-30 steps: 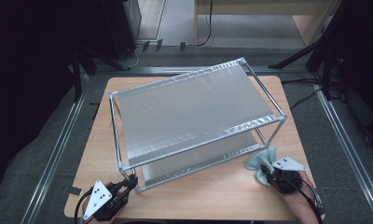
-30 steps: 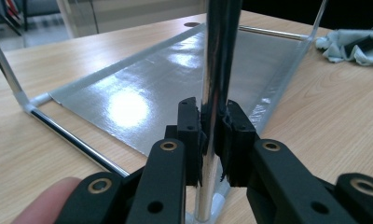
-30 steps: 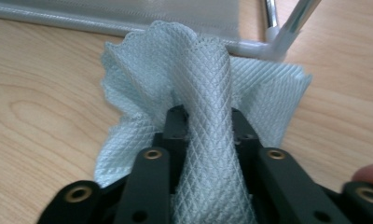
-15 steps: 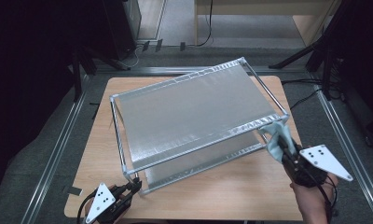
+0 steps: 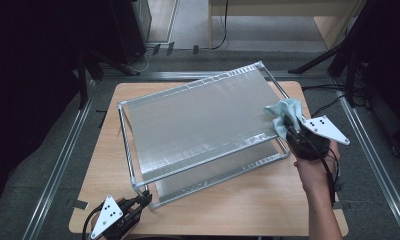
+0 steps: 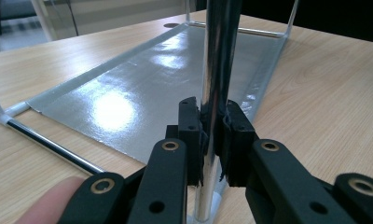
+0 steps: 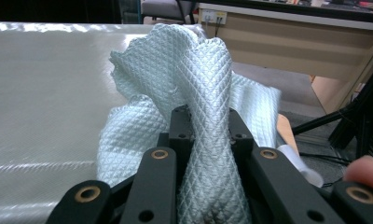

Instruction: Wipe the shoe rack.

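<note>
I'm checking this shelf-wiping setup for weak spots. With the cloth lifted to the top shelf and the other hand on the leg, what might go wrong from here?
The cloth is pinched as a bunched wad in the right gripper, so it may smear rather than wipe flat, or slip out.

The left gripper clamps one smooth chrome leg near its foot; pushing on the top shelf might make the rack pivot or slide on the table.

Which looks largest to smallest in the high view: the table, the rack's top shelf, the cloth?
1. table
2. top shelf, nearer the camera, yet clearly smaller
3. cloth
</note>
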A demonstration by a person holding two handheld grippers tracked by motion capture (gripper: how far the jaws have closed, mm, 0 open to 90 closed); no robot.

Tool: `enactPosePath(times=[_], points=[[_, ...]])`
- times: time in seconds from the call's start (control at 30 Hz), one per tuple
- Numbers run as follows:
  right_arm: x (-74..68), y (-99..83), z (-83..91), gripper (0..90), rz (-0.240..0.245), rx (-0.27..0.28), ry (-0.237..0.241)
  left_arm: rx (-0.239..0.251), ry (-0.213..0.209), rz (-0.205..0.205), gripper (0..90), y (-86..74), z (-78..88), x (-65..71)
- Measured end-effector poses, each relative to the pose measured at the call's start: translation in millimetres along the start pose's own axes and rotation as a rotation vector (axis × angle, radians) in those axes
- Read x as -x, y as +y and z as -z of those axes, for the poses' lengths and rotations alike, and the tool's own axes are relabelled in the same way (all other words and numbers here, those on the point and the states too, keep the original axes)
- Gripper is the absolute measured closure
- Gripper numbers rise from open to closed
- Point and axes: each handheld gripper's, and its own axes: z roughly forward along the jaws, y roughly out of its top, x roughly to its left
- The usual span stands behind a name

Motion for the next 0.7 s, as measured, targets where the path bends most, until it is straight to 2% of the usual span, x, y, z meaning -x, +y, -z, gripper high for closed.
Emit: enactPosePath(times=[0.1,0.17,0.33,0.37,0.4,0.47,0.6,0.7], points=[[-3.2,-1.5,2.0,78.2,0.002,-0.001,0.012,0.001,-0.004,0.006,81.1,0.1,0.0,-0.6],[-11.1,-2.1,5.4,78.0,0.008,-0.005,0.003,0.000,-0.004,0.009,81.1,0.1,0.0,0.2],[-33.5,-0.6,10.1,78.1,0.028,-0.019,0.077,0.005,-0.021,-0.002,81.2,-0.8,1.1,3.6],[-33.5,-0.6,10.1,78.1,0.028,-0.019,0.077,0.005,-0.021,-0.002,81.2,-0.8,1.1,3.6],[-45.6,-1.4,11.9,77.9,0.028,-0.012,0.119,0.001,-0.023,0.011,81.1,-0.4,1.0,3.6],[-60.0,-2.3,14.9,77.6,0.032,-0.008,0.150,0.003,-0.023,0.020,80.9,-0.1,0.3,4.5],[-88.3,-5.9,23.0,76.7,0.044,0.012,0.204,0.002,-0.028,0.016,80.9,0.6,-2.1,9.4],[-103.6,-10.0,30.7,76.3,0.035,0.031,0.253,-0.001,-0.036,-0.001,81.1,1.3,-3.2,13.6]])
